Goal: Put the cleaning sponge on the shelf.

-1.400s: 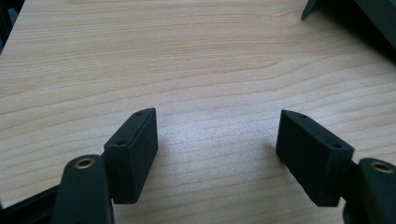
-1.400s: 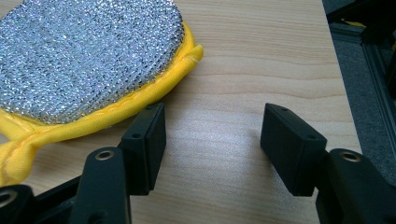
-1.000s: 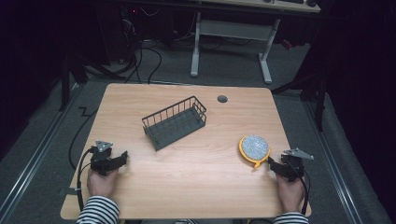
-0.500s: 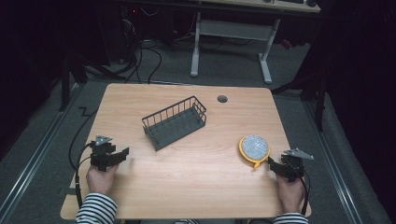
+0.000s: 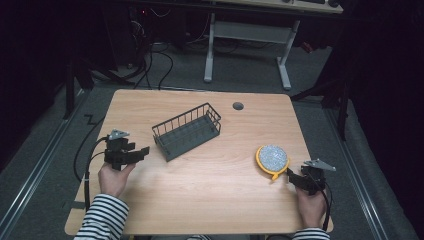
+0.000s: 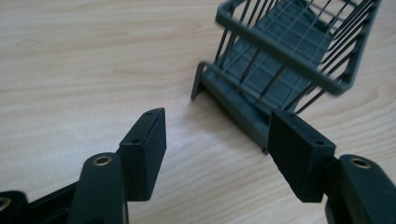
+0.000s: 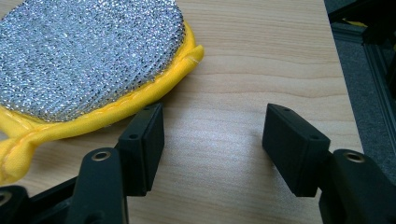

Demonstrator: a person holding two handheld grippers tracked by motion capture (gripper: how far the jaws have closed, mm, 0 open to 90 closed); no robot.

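A dark grey wire basket (image 5: 187, 130) lies at an angle in the middle of the wooden table (image 5: 210, 200); the left gripper view looks at its near end (image 6: 285, 60) from close by. My left gripper (image 5: 142, 151) is open just left of the basket, nothing between its jaws (image 6: 217, 140). A round yellow scrubbing pad with a silver mesh face (image 5: 272, 158) lies at the right of the table. My right gripper (image 5: 291, 175) is open next to the pad's near edge (image 7: 93, 65), its jaws (image 7: 212, 135) over bare wood.
A round cable hole (image 5: 238, 106) sits near the table's far edge. The table's right edge (image 7: 341, 70) runs close to the right gripper. Beyond the table a white desk frame (image 5: 247, 35) and cables lie on a dark floor.
My left gripper has moved a little forward and right toward the basket's near end. The right gripper, pad and basket have stayed put.
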